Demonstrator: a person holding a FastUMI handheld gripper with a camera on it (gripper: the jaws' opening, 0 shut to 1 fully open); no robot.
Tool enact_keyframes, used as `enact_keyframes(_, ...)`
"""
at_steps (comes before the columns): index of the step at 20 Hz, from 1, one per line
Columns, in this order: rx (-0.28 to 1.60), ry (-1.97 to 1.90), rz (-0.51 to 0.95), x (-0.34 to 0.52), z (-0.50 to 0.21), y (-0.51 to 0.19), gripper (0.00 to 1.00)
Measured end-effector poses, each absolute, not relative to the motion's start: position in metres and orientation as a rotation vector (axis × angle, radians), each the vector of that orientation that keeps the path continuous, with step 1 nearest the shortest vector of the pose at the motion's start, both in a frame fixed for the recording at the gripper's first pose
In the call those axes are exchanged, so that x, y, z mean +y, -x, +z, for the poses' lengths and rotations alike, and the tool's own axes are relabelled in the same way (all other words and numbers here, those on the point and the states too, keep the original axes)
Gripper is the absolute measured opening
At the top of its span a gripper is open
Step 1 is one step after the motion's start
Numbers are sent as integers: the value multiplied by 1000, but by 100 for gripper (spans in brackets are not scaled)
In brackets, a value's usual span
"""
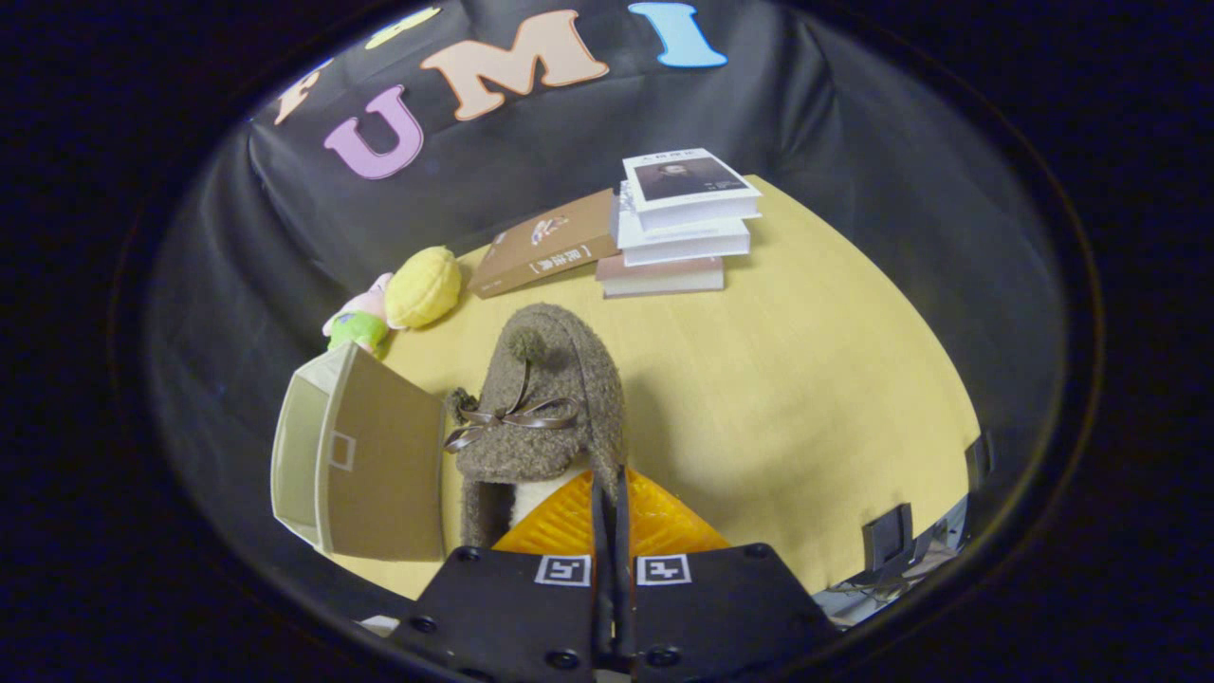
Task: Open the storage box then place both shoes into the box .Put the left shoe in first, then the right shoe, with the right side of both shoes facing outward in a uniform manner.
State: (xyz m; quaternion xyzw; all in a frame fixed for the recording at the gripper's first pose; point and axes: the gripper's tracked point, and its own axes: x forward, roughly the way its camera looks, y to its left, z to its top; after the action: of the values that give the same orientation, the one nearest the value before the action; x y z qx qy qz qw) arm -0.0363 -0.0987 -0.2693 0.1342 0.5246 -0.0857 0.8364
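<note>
Bottom centre of the frame, gripper [611, 493] fingers are pressed nearly together, clenched on the rear collar of the fuzzy brown shoe [545, 408]; only a thin slit shows between them, so the pinched bit looks like a thin edge of the shoe. Shoe hangs toe-away, ribbon bow and pompom facing the camera, apparently lifted off the yellow table [806, 379] for carrying. Just left of the shoe, lower left, sits the storage box [365, 455], beige, with its open side turned left; likely the shoe is held beside it for loading. Box interior mostly hidden by its near wall, can't tell if anything is inside. Can't tell which shoe this is, left or right; its heel is covered by the fingers. Upper centre: stack of books [678, 223]. Upper left of the shoe: plush toy [398, 299], partly cut by the box.
</note>
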Motion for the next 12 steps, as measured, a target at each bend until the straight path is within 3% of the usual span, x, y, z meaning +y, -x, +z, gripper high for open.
enact_keyframes(12,1042,-295,-10,36,-214,-14,4)
